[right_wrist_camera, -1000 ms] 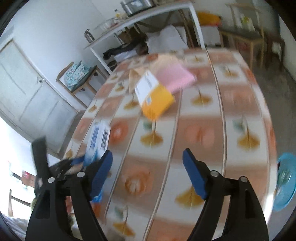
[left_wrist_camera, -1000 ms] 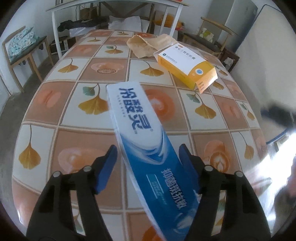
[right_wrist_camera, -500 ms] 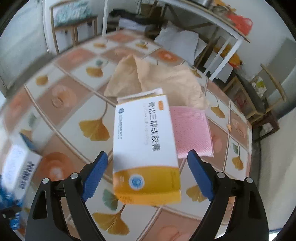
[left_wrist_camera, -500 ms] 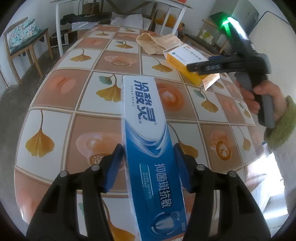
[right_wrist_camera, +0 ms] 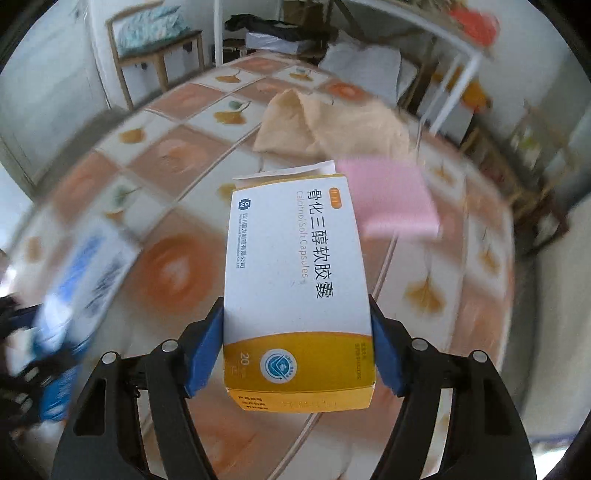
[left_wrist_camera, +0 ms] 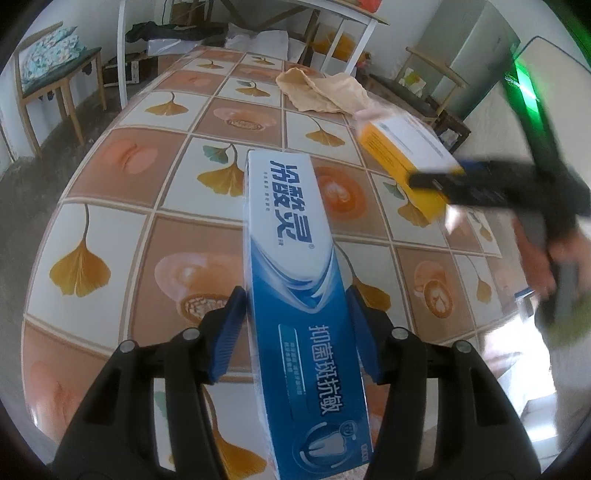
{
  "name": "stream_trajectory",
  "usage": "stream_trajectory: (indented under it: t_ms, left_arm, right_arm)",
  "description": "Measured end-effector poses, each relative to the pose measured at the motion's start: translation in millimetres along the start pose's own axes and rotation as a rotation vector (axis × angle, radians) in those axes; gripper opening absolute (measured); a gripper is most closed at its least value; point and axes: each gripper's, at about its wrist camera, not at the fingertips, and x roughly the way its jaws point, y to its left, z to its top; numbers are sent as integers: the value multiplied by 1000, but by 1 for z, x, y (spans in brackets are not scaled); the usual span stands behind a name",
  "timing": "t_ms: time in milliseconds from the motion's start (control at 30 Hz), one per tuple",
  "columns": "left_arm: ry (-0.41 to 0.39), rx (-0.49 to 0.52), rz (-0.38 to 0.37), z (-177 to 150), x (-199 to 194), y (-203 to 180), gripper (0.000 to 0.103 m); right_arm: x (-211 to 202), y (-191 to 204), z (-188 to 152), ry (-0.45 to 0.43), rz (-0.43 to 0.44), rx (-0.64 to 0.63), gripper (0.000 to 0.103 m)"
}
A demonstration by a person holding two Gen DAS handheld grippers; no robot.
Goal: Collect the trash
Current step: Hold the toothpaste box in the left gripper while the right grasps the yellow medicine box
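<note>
A long blue-and-white toothpaste box (left_wrist_camera: 291, 266) lies lengthwise between my left gripper's (left_wrist_camera: 295, 291) blue pads, which press on both its long sides. It points away over the tiled table (left_wrist_camera: 129, 158). My right gripper (right_wrist_camera: 295, 310) has its jaws closing on a white-and-yellow capsule box (right_wrist_camera: 295, 266), with both pads against its sides near the yellow end. In the left wrist view the same capsule box (left_wrist_camera: 402, 147) sits at the right with the blurred right gripper (left_wrist_camera: 480, 184) on it. The toothpaste box (right_wrist_camera: 92, 266) shows blurred at the left of the right wrist view.
A crumpled tan cloth (right_wrist_camera: 332, 125) and a pink pad (right_wrist_camera: 391, 199) lie just beyond the capsule box. A person's hand (left_wrist_camera: 546, 266) holds the right gripper. A wooden chair (left_wrist_camera: 48, 74) stands left of the table, a white-framed bench (left_wrist_camera: 332, 22) behind it.
My left gripper's jaws narrowed onto the toothpaste box. The right gripper swung across the table to the capsule box, rolled to line up with it, and its jaws narrowed around it.
</note>
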Motion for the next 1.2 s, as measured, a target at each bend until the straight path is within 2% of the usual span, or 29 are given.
stream_trajectory:
  t_ms: [133,267,367,633,900,1000,1200]
  left_arm:
    - [10,-35,-39,-2,-2,4,52]
    - [22,-33,-20,-3,-2,1,53]
    - [23,-37,-2,-2,-1,-1,53]
    - [13,-12,80,0,7,-11,58]
    - [-7,1,151,4,11,-15,56]
    - [-12,7,157,3,10,-14,51]
    - [-24,5,149,2,9,-13,49]
  right_arm:
    - [-20,-7,-52,31,103,126,69]
    - [-30,-9,-90,34,139,203,70]
    - [-31,-3,-106,35,141,219,70]
    - [-20,10,-113,31,81,169,77]
    - [-9,12,-107,41,57,162,77]
    - [-7,14,-105,36,41,164,77]
    - [-6,17,-104,25,27,162,77]
